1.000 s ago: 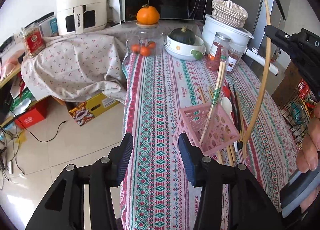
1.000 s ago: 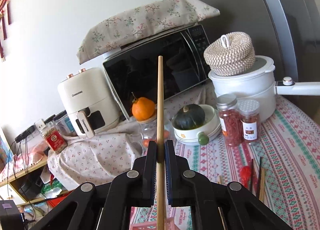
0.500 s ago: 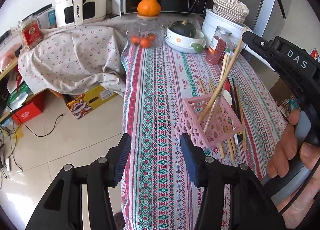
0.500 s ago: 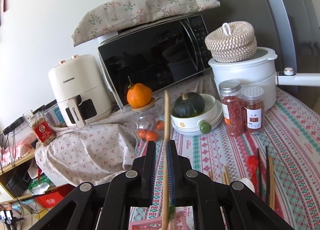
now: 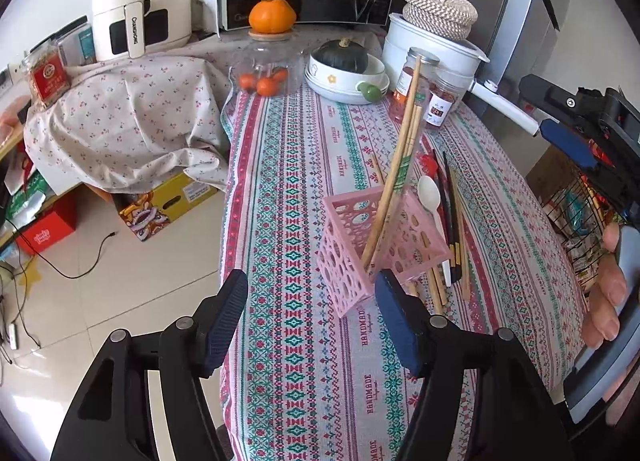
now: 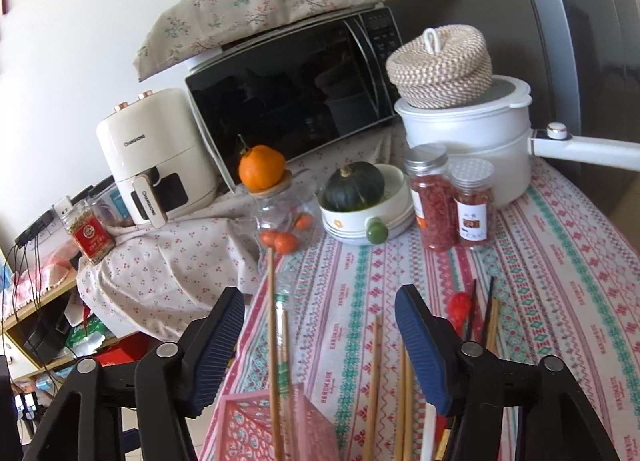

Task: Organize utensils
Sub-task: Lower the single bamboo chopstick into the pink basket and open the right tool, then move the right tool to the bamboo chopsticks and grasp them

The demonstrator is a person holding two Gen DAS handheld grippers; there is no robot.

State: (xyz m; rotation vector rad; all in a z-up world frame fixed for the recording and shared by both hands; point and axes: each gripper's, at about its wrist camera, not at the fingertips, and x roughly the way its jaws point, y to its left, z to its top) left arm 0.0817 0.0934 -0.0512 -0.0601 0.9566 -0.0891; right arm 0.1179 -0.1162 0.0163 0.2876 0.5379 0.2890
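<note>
My right gripper [image 6: 320, 337] hangs wide and empty above the pink basket [image 5: 372, 245], where wooden chopsticks [image 5: 394, 181] lean; a second ago it pinched one. My left gripper [image 5: 312, 321] gapes beside the basket. Next, I should pick one loose chopstick [image 6: 374, 377] off the worktop [image 5: 304, 361] at mid-length.

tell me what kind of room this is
Most likely a home kitchen or dining corner: a microwave and an air fryer stand at the back, a fridge to the right, and chopsticks lean in a pink basket.
</note>
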